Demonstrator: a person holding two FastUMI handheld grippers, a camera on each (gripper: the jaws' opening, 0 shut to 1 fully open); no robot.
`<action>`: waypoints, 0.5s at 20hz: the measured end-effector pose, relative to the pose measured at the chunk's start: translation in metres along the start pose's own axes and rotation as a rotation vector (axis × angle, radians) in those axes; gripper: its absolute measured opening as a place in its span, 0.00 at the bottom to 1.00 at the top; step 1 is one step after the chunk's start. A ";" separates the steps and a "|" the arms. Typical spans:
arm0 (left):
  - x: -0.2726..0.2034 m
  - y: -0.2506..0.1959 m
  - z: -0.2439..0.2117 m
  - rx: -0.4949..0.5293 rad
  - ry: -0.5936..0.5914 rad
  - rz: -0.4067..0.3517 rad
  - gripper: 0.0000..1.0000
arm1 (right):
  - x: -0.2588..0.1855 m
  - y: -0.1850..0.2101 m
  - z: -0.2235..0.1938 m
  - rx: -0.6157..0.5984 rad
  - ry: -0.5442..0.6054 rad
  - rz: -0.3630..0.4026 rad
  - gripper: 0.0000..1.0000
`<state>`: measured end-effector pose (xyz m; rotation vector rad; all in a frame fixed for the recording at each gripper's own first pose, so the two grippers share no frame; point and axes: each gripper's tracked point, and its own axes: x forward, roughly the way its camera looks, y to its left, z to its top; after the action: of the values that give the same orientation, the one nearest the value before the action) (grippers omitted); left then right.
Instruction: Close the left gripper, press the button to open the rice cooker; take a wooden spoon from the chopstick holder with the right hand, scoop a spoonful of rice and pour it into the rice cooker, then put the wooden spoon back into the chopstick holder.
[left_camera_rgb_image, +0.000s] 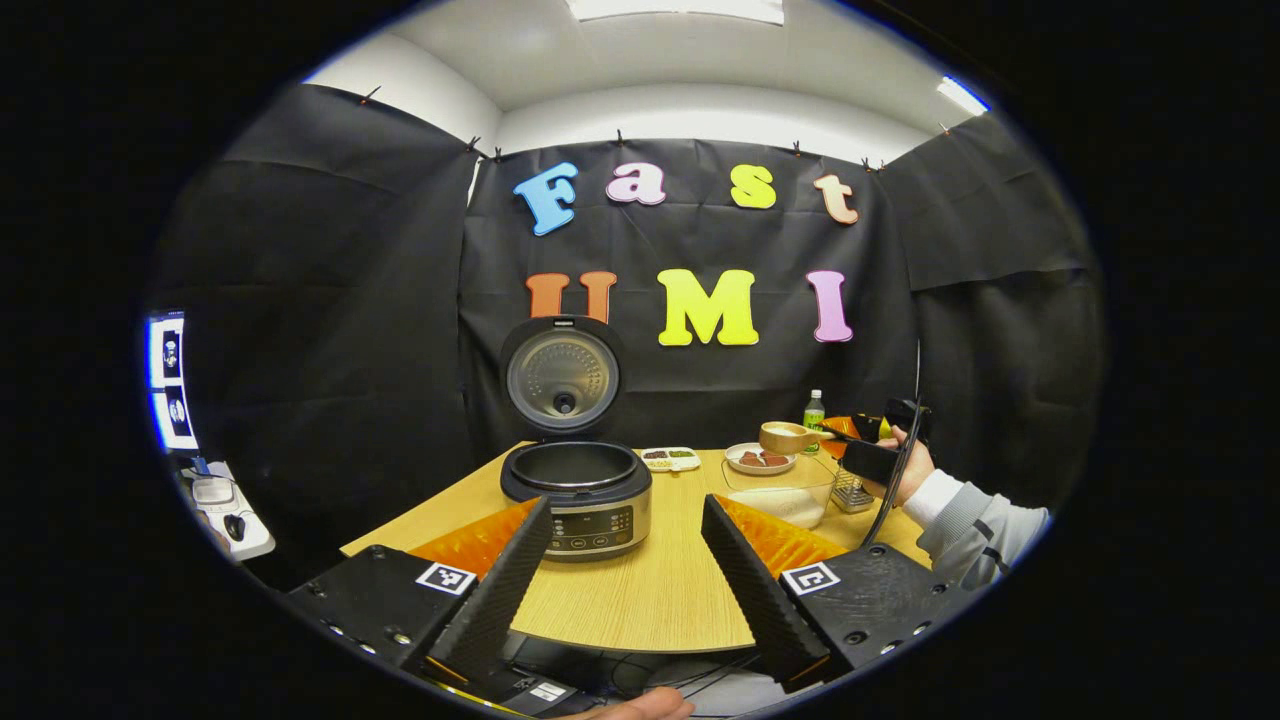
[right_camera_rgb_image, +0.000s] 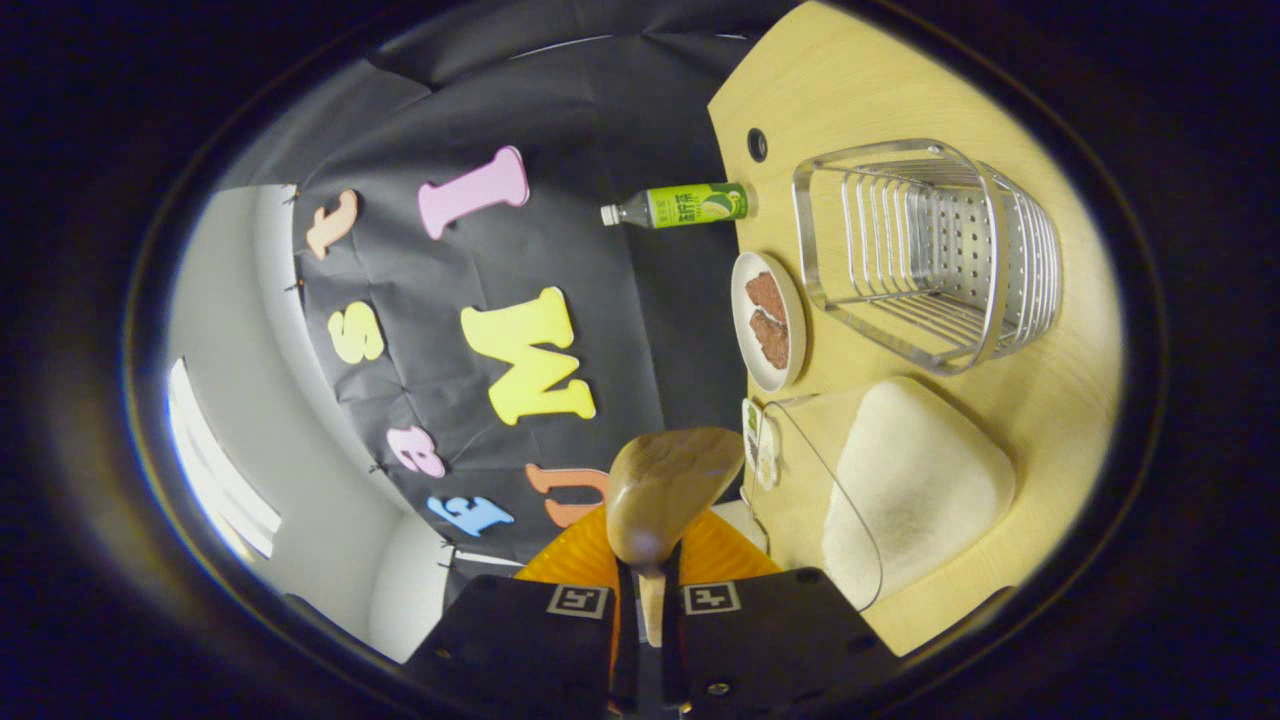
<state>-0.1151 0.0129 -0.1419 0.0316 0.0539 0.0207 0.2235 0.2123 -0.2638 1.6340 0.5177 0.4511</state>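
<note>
1. Two views compared. Left gripper view: rice cooker (left_camera_rgb_image: 577, 497) at centre frame on the table (left_camera_rgb_image: 660, 590), lid (left_camera_rgb_image: 562, 376) raised upright, inner pot looks dark, contents not discernible.
2. Same view, right of frame: a hand (left_camera_rgb_image: 905, 470) holds the right gripper (left_camera_rgb_image: 845, 437) with the wooden spoon (left_camera_rgb_image: 787, 437) lifted above a clear rice container (left_camera_rgb_image: 785, 492); pale rice in the spoon's bowl.
3. Left gripper (left_camera_rgb_image: 625, 560), bottom of frame: fingers spread wide, nothing between them.
4. Right gripper view: fingers clamped on the spoon's handle at bottom centre; white rice fills the clear container's lower part.
5. Chopstick holder (right_camera_rgb_image: 925, 250), upper right, a wire basket standing on the table.
6. Plate (right_camera_rgb_image: 768, 320) holds brown pieces.
7. Green-labelled bottle (right_camera_rgb_image: 680, 206): writing too small to read.
</note>
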 end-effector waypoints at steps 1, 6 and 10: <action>-0.001 0.003 0.002 -0.002 -0.006 0.005 0.95 | 0.002 0.009 -0.008 0.004 0.015 0.014 0.14; -0.009 0.021 0.008 -0.020 -0.023 0.030 0.95 | 0.019 0.022 -0.048 -0.007 0.055 0.025 0.13; -0.019 0.038 0.010 -0.018 -0.039 0.054 0.95 | 0.031 0.027 -0.088 -0.029 0.083 0.016 0.11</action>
<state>-0.1341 0.0498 -0.1293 0.0153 0.0143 0.0742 0.2010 0.2990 -0.2267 1.5980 0.5573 0.5376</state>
